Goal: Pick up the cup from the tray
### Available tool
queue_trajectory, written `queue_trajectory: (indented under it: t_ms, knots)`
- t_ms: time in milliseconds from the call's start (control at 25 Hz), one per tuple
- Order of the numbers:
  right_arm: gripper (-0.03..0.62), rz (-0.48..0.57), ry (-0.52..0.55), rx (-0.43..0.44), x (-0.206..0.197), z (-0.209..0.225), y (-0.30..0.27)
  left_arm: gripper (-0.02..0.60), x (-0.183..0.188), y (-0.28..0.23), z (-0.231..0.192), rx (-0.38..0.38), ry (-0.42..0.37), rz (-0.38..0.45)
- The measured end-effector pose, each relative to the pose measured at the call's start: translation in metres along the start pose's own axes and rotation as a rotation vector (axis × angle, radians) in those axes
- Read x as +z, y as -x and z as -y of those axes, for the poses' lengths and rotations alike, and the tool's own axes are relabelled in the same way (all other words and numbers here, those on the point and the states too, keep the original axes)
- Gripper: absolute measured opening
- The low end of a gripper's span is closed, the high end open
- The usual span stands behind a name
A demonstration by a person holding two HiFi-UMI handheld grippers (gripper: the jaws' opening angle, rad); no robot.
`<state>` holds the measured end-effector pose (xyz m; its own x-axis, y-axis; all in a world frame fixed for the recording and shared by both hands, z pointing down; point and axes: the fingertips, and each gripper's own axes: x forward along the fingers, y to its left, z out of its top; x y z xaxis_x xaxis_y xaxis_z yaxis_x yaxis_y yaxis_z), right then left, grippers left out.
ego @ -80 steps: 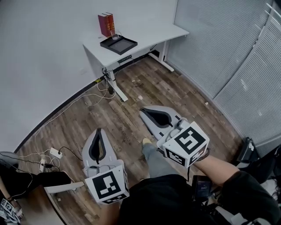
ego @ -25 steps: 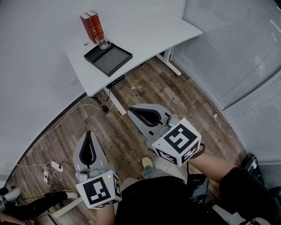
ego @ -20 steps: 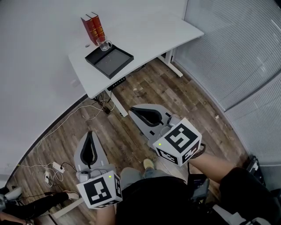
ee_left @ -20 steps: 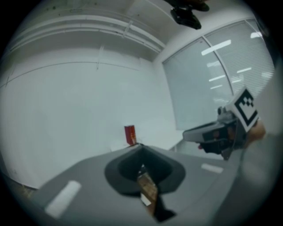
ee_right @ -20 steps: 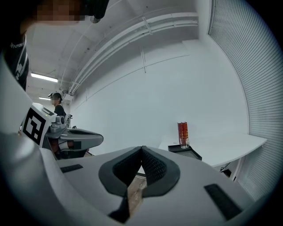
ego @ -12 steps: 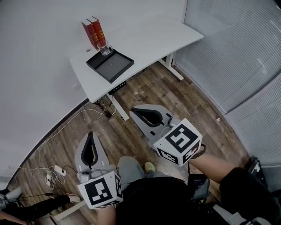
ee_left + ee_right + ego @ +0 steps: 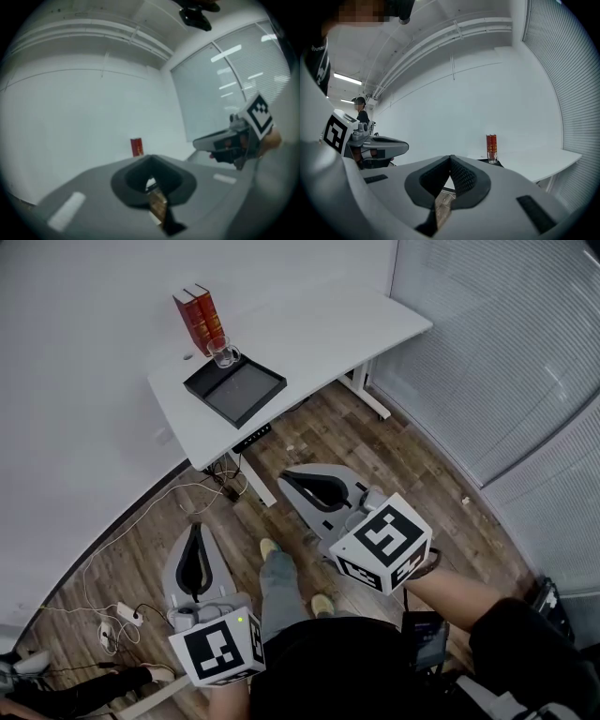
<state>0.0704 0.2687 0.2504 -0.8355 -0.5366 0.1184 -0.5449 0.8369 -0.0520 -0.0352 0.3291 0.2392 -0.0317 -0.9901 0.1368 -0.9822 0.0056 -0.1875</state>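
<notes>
Head view: glass cup (image 7: 222,352) stands upright at the far corner of the black tray (image 7: 236,393), just in front of two red books (image 7: 199,319), on the white desk (image 7: 319,329) against the wall. Both grippers are over wooden floor, well apart from the desk. From the left gripper (image 7: 195,527) the cup lies far ahead and a little to the right; from the right gripper (image 7: 284,478) it lies ahead and to the left. The right gripper's tip is the nearer of the two, so judged the likelier one to reach, but walking distance remains first. Left gripper view: left jaws fully together, nothing between them, only floor showing through the gap below the tips; the books (image 7: 136,146) sit small just above and left of the tips, and the cup cannot be made out. The right gripper (image 7: 220,140) shows at the right edge. Right gripper view: right jaws also closed and empty; the cup (image 7: 492,157) appears small, above and right of the tips, below the books (image 7: 491,141). Against the earliest head frame, the desk now sits larger and more central, so the person has closed in; a foot is now stepped forward between the grippers. Both grippers remain closed throughout.
</notes>
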Motion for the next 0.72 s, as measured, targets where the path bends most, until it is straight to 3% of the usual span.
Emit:
queue_trajectory:
  t_ms: [720]
  knots:
    - [0.014, -0.030, 0.015, -0.006, 0.004, 0.038, -0.074, 0.003, 0.000, -0.081, -0.035, -0.043, 0.017, 0.000]
